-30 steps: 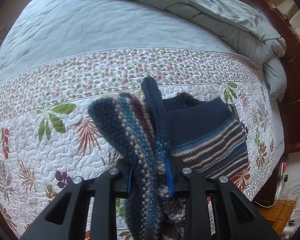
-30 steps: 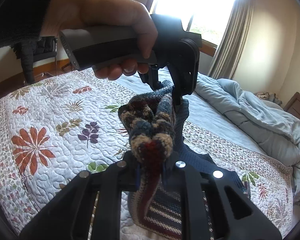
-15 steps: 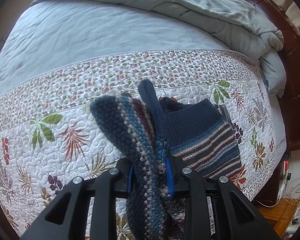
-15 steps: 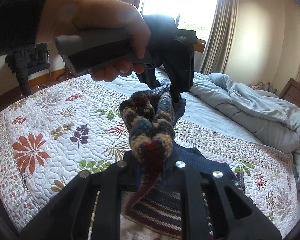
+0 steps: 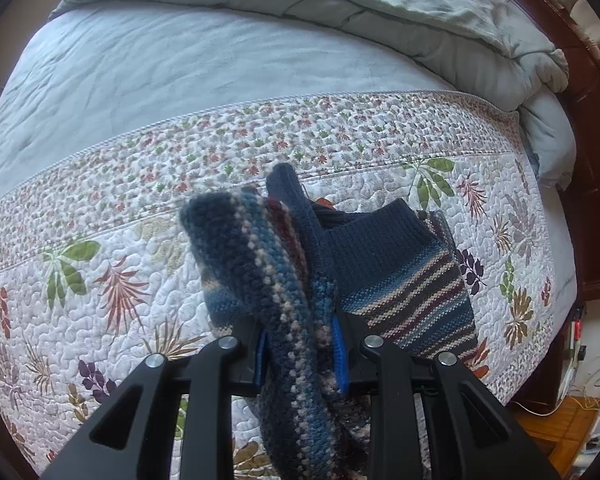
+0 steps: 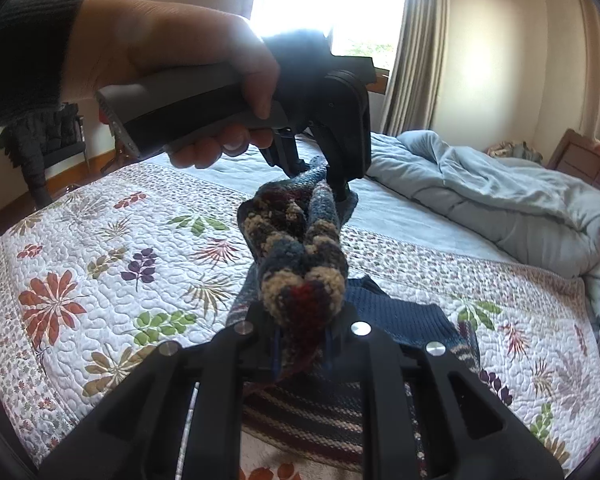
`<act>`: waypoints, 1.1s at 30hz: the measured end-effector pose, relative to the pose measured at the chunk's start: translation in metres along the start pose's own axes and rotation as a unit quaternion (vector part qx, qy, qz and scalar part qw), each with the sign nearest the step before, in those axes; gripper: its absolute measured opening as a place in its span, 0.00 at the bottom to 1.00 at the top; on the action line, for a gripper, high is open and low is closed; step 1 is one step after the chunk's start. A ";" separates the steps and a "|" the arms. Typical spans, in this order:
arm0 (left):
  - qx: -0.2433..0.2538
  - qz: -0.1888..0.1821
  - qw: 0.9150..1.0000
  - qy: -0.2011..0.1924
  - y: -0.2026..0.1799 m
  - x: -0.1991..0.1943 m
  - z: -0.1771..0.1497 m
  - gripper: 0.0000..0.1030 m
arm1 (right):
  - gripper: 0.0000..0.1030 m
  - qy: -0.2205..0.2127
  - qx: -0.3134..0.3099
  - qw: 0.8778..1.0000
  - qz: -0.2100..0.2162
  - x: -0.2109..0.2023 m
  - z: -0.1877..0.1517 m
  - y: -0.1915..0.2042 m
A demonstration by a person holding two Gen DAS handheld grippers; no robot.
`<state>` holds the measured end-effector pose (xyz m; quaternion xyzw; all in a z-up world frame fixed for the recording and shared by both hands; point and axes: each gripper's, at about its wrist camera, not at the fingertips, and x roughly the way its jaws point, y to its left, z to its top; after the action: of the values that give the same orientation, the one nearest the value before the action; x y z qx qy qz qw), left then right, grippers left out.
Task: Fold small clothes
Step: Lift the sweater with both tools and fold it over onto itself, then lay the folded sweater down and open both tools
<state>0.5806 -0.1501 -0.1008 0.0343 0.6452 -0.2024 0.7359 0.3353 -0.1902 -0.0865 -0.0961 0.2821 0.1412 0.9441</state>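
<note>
A small striped knitted sweater, navy with blue, tan and maroon bands, is lifted above a floral quilt. My left gripper is shut on a bunched edge of it. My right gripper is shut on another bunched edge. The knit stretches between the two. The rest of the sweater hangs down and lies on the quilt. In the right wrist view the left gripper is close ahead, held in a hand.
The quilt covers the near part of a bed. A rumpled grey-blue duvet lies beyond it, also in the right wrist view. A dark wooden headboard stands at the right. A window with curtains is behind.
Both grippers have risen a little with the sweater still held. More of the duvet and bed shows below. The hanging part has drawn slightly away from the cameras.
</note>
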 end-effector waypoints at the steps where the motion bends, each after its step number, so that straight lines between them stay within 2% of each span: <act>1: 0.001 -0.001 1.000 0.001 -0.004 0.003 0.001 0.25 | 0.13 0.000 0.006 1.000 0.000 0.000 -0.003 -0.005; 15: 0.036 -0.010 0.999 0.031 -0.089 0.071 0.025 0.25 | 0.13 0.001 0.096 0.995 -0.001 -0.007 -0.062 -0.087; 22: 0.066 -0.007 0.997 0.046 -0.141 0.103 0.034 0.25 | 0.13 0.016 0.182 0.983 0.006 -0.016 -0.101 -0.140; 29: 0.095 0.009 0.993 0.067 -0.182 0.145 0.032 0.25 | 0.13 0.039 0.208 0.977 0.003 -0.019 -0.132 -0.161; 33: 0.104 0.024 0.992 0.073 -0.193 0.159 0.030 0.25 | 0.14 0.050 0.237 0.970 0.019 -0.015 -0.146 -0.175</act>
<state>0.5564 -0.3763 -0.2088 0.1412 0.6712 -0.2475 0.6843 0.3058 -0.3966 -0.1800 0.1291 0.3563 0.0832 0.9217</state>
